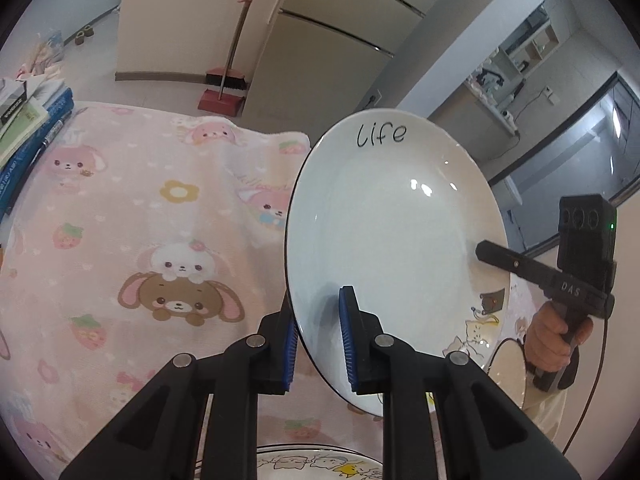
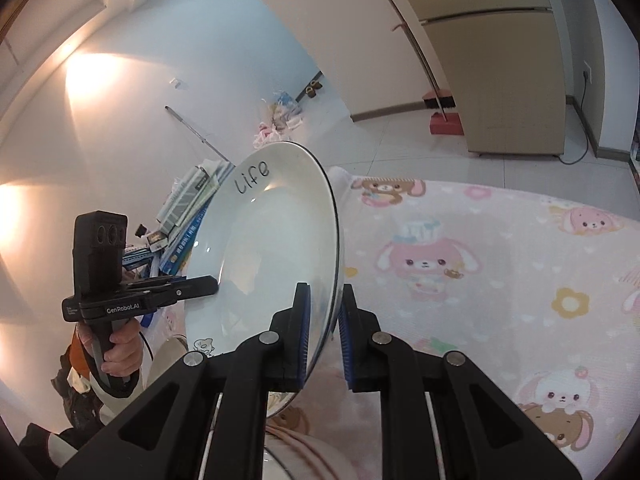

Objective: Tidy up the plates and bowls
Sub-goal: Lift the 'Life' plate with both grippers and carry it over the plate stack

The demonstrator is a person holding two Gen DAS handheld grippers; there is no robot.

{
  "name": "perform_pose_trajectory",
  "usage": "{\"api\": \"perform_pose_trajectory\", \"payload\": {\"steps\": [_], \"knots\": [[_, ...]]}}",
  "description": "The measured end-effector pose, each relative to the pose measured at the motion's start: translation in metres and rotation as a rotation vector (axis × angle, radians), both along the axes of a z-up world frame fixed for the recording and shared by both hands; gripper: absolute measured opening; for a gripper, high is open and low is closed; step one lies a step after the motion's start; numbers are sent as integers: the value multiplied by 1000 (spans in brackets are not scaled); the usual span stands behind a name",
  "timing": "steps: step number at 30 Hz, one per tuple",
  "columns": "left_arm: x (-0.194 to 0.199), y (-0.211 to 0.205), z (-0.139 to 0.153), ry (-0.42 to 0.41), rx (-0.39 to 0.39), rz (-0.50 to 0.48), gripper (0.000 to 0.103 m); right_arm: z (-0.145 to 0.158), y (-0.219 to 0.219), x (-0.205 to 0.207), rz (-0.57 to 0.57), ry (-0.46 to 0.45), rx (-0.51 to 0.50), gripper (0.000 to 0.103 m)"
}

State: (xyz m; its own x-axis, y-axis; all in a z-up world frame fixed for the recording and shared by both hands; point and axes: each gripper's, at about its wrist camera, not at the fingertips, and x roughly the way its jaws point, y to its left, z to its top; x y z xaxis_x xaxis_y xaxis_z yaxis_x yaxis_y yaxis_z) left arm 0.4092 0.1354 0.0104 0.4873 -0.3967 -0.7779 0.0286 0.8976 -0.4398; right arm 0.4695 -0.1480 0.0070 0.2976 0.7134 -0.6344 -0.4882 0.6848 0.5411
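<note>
- A white round ceramic plate lettered "Life" (image 1: pixel 394 240) is held tilted above a pink cartoon-print cloth (image 1: pixel 132 240).
- Its rim is clamped by the left gripper (image 1: pixel 320 344) and the right gripper (image 2: pixel 322 344), at opposite edges.

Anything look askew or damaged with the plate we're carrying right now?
No damage shows. The white plate marked "life" is tipped steeply, nearly on edge, above the pink blanket. The left gripper and right gripper each clamp its rim on opposite sides. Another plate lies below it.
</note>
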Motion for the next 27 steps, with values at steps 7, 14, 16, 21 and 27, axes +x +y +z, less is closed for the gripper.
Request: {"api": "perform_pose_trajectory", "payload": {"steps": [7,14,16,21,27], "knots": [[-16,19,28,-57,37,60,21,13,23,-9,8,-2,-16,14],[-25,29,42,-61,26,86,21,24,32,-21,8,-20,-17,14],[-26,29,43,-58,25,88,21,25,33,-22,7,-16,-22,14],[-34,29,52,-67,16,100,21,30,34,-26,-1,-11,-17,14],[-56,29,69,-77,17,95,21,42,37,-41,-10,-14,-16,14]]}}
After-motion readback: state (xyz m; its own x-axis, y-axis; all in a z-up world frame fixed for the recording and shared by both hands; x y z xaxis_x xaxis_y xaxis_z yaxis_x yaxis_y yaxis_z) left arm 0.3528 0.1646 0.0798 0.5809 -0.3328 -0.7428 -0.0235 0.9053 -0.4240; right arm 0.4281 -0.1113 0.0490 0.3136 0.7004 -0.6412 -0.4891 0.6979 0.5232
